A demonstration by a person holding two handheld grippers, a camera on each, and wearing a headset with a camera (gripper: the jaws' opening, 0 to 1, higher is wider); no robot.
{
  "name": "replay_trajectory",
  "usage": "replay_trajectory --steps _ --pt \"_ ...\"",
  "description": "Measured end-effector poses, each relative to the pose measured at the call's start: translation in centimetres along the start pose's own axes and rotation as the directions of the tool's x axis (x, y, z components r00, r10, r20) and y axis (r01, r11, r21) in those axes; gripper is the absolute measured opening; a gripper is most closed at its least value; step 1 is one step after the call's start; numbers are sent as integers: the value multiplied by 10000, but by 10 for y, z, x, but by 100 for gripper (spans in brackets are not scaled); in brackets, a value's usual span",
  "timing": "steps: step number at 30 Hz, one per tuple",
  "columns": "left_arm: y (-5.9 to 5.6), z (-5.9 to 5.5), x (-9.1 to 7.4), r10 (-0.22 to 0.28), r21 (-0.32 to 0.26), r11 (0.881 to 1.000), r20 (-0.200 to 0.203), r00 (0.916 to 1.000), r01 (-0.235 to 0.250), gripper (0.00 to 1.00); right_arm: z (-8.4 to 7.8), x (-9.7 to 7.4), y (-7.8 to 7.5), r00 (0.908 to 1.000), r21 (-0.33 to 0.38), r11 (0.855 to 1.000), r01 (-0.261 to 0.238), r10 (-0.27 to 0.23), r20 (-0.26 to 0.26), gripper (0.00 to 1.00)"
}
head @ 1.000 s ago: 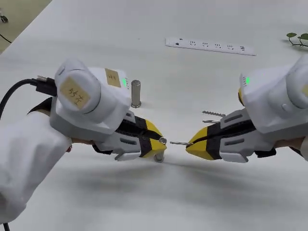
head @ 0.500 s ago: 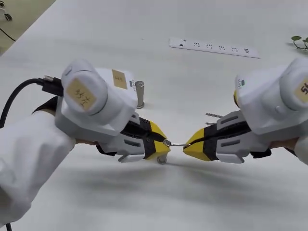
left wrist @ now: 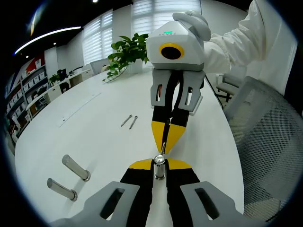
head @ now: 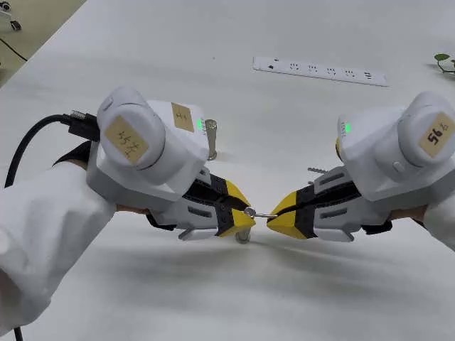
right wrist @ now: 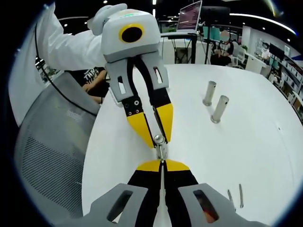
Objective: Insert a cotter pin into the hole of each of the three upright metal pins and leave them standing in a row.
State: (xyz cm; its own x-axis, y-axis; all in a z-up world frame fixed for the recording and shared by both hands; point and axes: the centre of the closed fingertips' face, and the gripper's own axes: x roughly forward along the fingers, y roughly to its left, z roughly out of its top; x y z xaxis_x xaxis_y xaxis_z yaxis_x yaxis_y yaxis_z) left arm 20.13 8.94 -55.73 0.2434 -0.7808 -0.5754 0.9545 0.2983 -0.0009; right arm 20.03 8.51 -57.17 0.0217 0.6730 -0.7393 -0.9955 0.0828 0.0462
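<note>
**Kid:** What is your left gripper [head: 239,214] doing?

**Me:** Its jaws are shut tight on a metal pin [left wrist: 160,168]. The pin stands upright between the yellow tips, with its foot down by the white table [head: 298,284].

**Kid:** And your right gripper [head: 276,217]?

**Me:** Its jaws are closed on a cotter pin [head: 264,214]. The thin pin sticks out flat from the tips and points at the metal pin.

**Kid:** Do the two pins touch?

**Me:** Yes. The cotter pin's tip meets the metal pin near its top (it is too small for me to tell if it is in the hole). My two grippers sit nose to nose, very near each other, with just that little pin between them.

**Kid:** Where are the other pins?

**Me:** A second metal pin [right wrist: 220,109] and a third metal pin [right wrist: 209,93] stand upright on the table. They are close side by side, a bit behind my left gripper.

**Kid:** Any more cotter pins?

**Me:** Two spare cotter pins [left wrist: 126,121] lie flat on the table, side by side, near my right gripper.

**Kid:** What is that long white thing?

**Me:** A power strip [head: 320,71]. It lies flat, far back on the table, well apart from the pins.
</note>
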Motion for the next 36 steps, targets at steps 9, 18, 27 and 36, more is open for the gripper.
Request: replay_trajectory --steps 9,18,27,36 --pt "-1 2 3 -128 104 9999 -18 9999 128 6 1 6 1 9998 -149 9998 -141 139 -136 0" --pt "-3 2 3 -205 175 9996 -41 9998 206 6 3 6 2 9998 -445 9989 -169 165 -87 0" --pt "-3 1 2 -169 155 9997 -63 9998 170 6 3 1 -1 9996 -83 10000 17 -14 299 9" --pt "-3 1 3 -167 194 9997 -92 9998 168 6 5 -10 3 9989 -43 10000 -34 36 459 0"
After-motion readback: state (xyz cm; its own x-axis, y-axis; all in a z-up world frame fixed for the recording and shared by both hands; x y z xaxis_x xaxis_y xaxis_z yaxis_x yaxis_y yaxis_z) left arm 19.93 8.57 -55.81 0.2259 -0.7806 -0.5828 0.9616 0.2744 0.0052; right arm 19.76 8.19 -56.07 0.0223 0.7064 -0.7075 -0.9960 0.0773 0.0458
